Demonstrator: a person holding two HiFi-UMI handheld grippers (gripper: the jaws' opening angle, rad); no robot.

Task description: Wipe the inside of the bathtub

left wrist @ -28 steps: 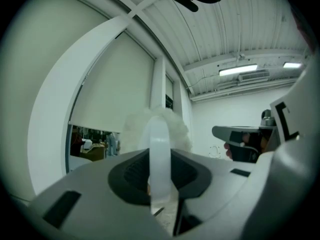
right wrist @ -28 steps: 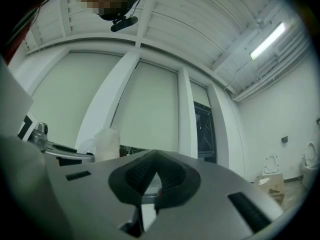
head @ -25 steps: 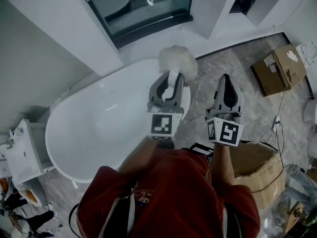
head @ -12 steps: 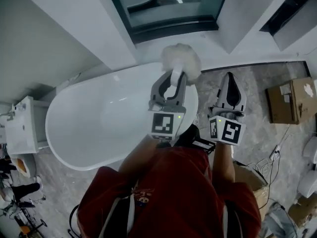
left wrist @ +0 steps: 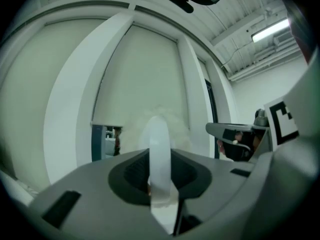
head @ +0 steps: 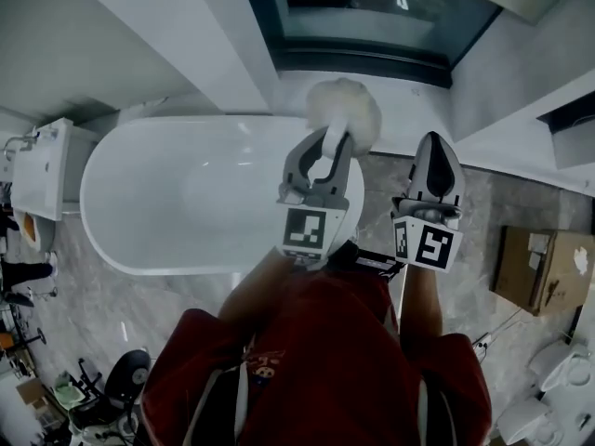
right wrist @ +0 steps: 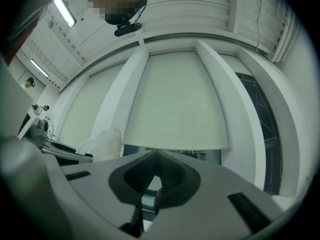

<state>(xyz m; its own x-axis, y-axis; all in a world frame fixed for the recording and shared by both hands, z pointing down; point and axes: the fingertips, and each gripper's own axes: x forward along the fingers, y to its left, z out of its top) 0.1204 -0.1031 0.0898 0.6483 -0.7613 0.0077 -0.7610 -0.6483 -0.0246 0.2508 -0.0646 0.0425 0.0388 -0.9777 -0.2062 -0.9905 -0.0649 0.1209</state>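
Your left gripper [head: 322, 149] has its jaws clamped on the white handle [left wrist: 159, 145] of a brush, and the fluffy head [head: 346, 111] stands clear beyond the jaw tips. It is raised over the right-hand end of the bathtub [head: 158, 214] and appears not to touch the inside. Your right gripper [head: 436, 147] is just beside the left, with its jaws drawn together on nothing. Wiping does not appear to have begun, so the risks lie in the descent and the first strokes. The jaws appear to grip the handle only along a short length. Side load from pressing the head against the curved wall is likely to twist or lever the handle in the grip, so push along the handle line, not across it. The tub surface looks glossy and probably gives little friction. A hard stroke may skid and drive the jaw tips or the marker cube into the rim [head: 351, 214]. Lower the head well past the rim before you apply pressure. The two grippers are close enough that a wide sweep to your right may knock one against the other, so move the free gripper away first. A cardboard box [head: 541, 268] stands on the floor [head: 465, 214] to your right, so check your footing before you lean in.
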